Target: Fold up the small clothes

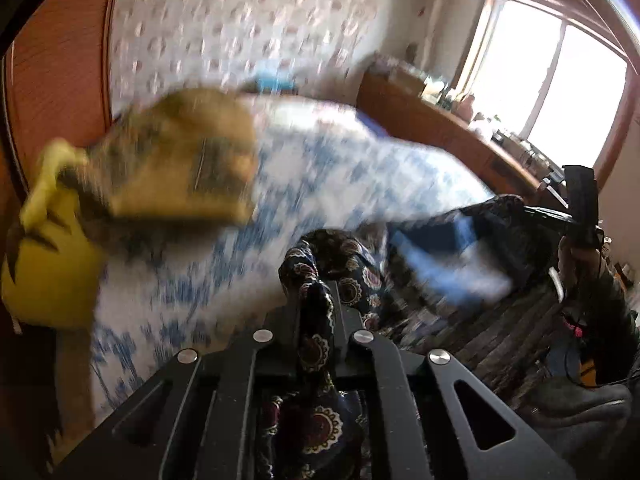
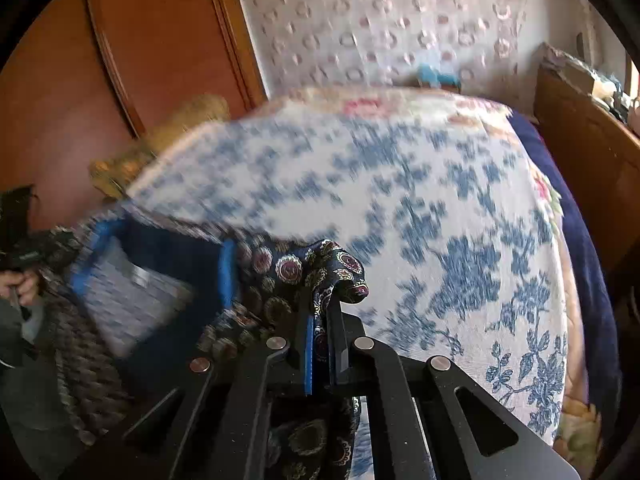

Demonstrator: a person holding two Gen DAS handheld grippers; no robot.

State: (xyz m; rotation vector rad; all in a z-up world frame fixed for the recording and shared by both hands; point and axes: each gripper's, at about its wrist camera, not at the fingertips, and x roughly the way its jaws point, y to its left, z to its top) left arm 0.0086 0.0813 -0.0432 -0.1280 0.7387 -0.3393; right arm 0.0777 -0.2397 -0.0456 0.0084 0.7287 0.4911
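Observation:
A small dark garment (image 1: 348,256) with a round paisley print and blue trim hangs stretched in the air between my two grippers, above a bed. My left gripper (image 1: 316,300) is shut on one corner of the garment. My right gripper (image 2: 324,304) is shut on another corner (image 2: 320,268); it also shows at the far right of the left wrist view (image 1: 580,216). The garment's blue-edged inside (image 2: 140,280) sags between them. Both views are blurred by motion.
The bed has a white cover with blue flowers (image 2: 440,220). A yellow and brown plush toy (image 1: 132,184) lies at the bed's left side. A wooden wardrobe (image 2: 140,40) stands behind, and a wooden dresser (image 1: 440,128) under a bright window (image 1: 552,80).

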